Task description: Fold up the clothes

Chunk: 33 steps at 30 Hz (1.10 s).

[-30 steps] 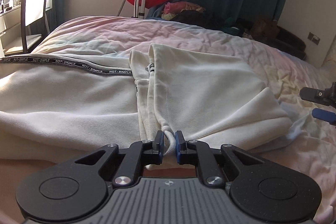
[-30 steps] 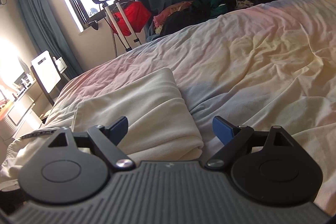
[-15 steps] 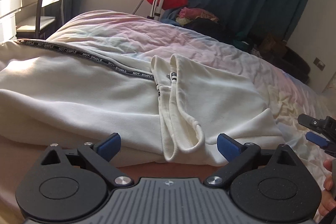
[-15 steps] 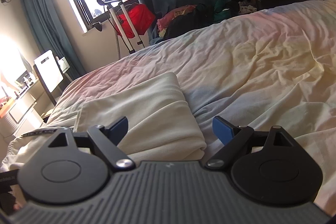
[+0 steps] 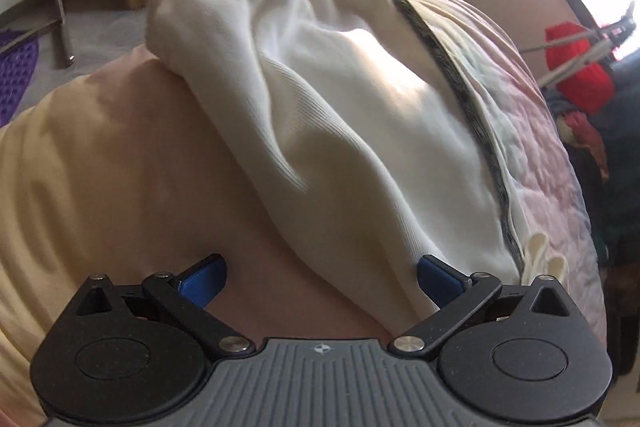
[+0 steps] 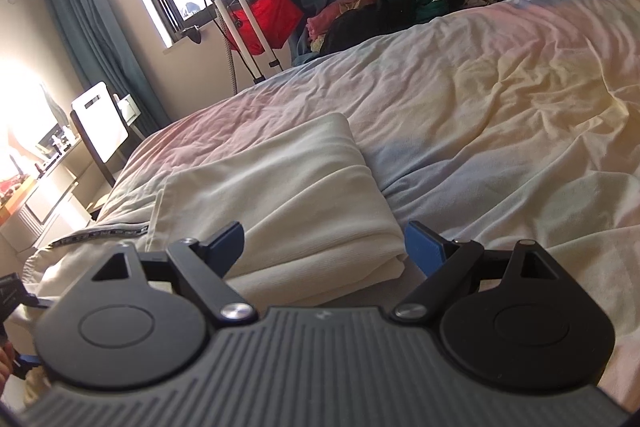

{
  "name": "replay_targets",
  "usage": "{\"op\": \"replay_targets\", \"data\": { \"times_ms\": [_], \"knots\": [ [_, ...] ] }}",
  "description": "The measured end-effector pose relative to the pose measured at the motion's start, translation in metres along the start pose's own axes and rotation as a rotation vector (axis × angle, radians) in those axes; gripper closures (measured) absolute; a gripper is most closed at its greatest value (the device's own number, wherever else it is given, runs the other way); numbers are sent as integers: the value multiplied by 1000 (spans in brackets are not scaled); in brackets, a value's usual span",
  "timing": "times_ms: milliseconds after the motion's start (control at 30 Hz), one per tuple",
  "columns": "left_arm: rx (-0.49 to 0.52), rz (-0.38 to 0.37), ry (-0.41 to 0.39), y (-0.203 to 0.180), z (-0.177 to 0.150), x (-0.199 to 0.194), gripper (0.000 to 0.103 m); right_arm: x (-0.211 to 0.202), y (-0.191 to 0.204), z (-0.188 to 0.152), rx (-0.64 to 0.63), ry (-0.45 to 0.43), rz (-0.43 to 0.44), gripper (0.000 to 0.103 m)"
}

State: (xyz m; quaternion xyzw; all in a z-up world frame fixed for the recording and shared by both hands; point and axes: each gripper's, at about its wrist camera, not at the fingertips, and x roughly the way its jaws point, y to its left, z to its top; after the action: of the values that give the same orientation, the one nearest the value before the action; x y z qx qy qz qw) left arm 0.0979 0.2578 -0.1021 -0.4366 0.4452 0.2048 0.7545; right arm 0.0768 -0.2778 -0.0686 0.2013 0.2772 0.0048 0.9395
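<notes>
The cream trousers (image 5: 320, 99) lie across the near edge of the bed (image 6: 500, 99), one leg folded over — elastic waistband toward the bed's corner, a dark stripe down the side. The left gripper (image 5: 320, 279) tilts down over them, its fingers opening wide, clamping nothing. The right gripper (image 6: 324, 247) hovers at the folded end, fingers apart — empty.

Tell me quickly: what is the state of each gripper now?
Left gripper: opening, holding nothing.
Right gripper: open, holding nothing.
</notes>
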Motion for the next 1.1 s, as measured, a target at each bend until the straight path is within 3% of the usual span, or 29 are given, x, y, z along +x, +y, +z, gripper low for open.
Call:
{"op": "replay_targets", "data": {
  "times_ms": [67,200,367,467,533,633,733,800,900,967,1100],
  "knots": [
    [-27,-24,-3,5,15,4,0,3,4,-3,-19,13,-3,14],
    [22,-112,-121,9,21,-1,1,7,7,-7,-31,38,0,14],
    [-6,-351,-189,18,29,-16,10,12,15,-14,-50,68,14,14],
    [0,-448,-246,15,25,-32,11,14,24,-18,-80,80,23,14],
    [31,-430,-256,6,21,-35,11,15,29,-22,-104,85,24,14],
    [46,-332,-212,2,20,-26,16,17,32,-26,-122,101,25,14],
    [-42,-311,-127,15,24,-9,30,20,33,-27,-127,112,21,14],
    [-105,-285,-126,26,32,1,34,21,32,-27,-119,108,26,14],
    [-152,-268,-157,33,38,3,40,22,33,-28,-113,90,33,14],
    [-134,-245,-232,29,41,-3,44,21,35,-29,-123,72,28,14],
    [-85,-319,-316,21,43,-10,57,20,38,-29,-133,42,37,14]
  ]
}}
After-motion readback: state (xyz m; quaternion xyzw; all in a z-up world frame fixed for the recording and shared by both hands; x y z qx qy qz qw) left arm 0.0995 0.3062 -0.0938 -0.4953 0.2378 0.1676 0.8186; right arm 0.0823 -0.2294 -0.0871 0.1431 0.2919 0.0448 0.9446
